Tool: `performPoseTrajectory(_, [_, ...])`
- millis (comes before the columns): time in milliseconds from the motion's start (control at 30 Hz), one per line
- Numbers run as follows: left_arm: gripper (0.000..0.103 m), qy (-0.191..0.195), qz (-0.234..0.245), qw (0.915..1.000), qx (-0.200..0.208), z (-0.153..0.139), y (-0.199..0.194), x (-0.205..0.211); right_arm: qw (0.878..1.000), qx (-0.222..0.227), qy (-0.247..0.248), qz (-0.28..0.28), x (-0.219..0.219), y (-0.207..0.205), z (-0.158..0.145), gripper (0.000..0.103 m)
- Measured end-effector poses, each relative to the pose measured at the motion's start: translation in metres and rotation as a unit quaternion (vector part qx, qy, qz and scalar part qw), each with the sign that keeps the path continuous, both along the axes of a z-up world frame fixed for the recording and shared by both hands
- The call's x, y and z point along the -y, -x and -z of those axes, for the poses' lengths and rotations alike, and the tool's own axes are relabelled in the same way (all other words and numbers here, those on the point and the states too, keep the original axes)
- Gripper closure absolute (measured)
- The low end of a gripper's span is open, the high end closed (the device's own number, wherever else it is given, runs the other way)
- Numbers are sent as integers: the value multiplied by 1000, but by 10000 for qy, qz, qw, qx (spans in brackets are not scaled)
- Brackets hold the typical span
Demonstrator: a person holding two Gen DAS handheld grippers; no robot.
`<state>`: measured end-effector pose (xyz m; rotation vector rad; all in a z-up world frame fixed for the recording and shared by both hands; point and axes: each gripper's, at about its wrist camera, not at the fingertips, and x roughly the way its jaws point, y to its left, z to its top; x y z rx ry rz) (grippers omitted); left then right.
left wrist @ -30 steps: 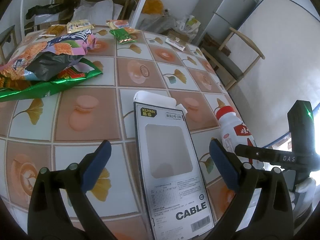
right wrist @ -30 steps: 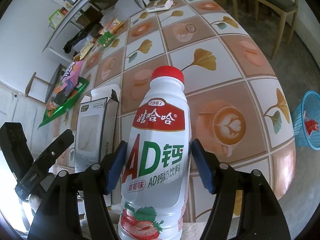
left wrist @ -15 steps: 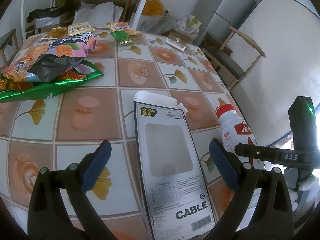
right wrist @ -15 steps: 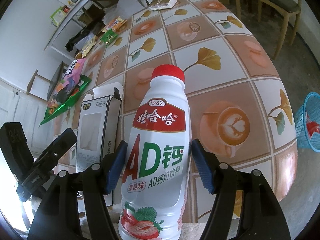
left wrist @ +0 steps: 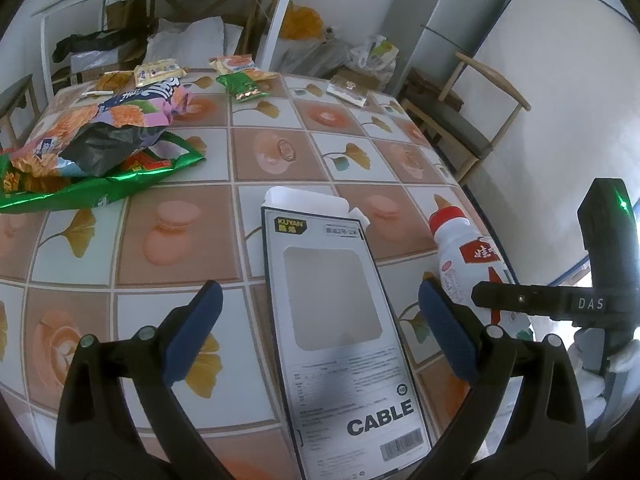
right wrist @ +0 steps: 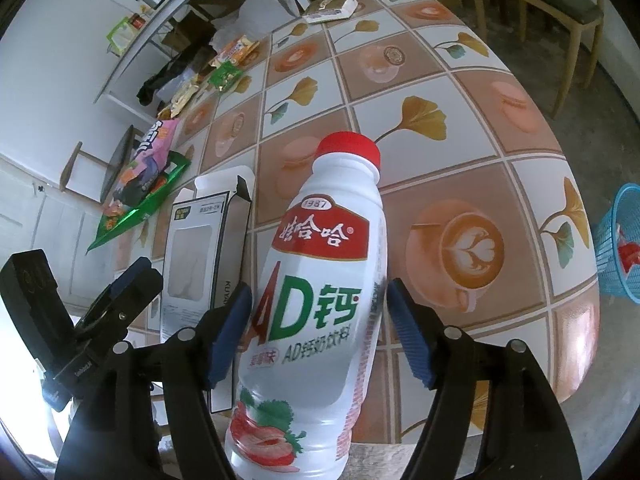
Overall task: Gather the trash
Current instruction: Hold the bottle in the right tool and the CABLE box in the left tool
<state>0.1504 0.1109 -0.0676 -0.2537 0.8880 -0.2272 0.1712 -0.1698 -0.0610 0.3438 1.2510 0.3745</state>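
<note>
One bottle [right wrist: 320,300], one cable box [left wrist: 340,320], several wrappers [left wrist: 100,140] on table [left wrist: 280,152].

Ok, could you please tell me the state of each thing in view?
White plastic drink bottle with red cap: capped, tilted.
White cardboard cable box: lying flat, top flap open.
Colourful foil snack bags: crumpled, piled.
Blue plastic basket: holds something red.
Left claw: open around the box.
Right claw: opening, bottle between its jaws.
</note>
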Motion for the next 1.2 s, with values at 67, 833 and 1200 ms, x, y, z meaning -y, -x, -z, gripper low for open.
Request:
performPoseTrajectory(67, [9, -4, -3, 10000, -3, 1, 1, 3, 10000, 0, 1, 3, 0, 0, 0, 35])
performPoseTrajectory(833, [9, 57, -39, 9999, -83, 7, 0, 2, 10000, 2, 37, 5, 0, 1, 0, 35])
performPoseTrajectory(1200, [9, 110, -12, 9999, -65, 7, 4, -1, 9998, 103, 160, 61, -2, 2, -5, 34])
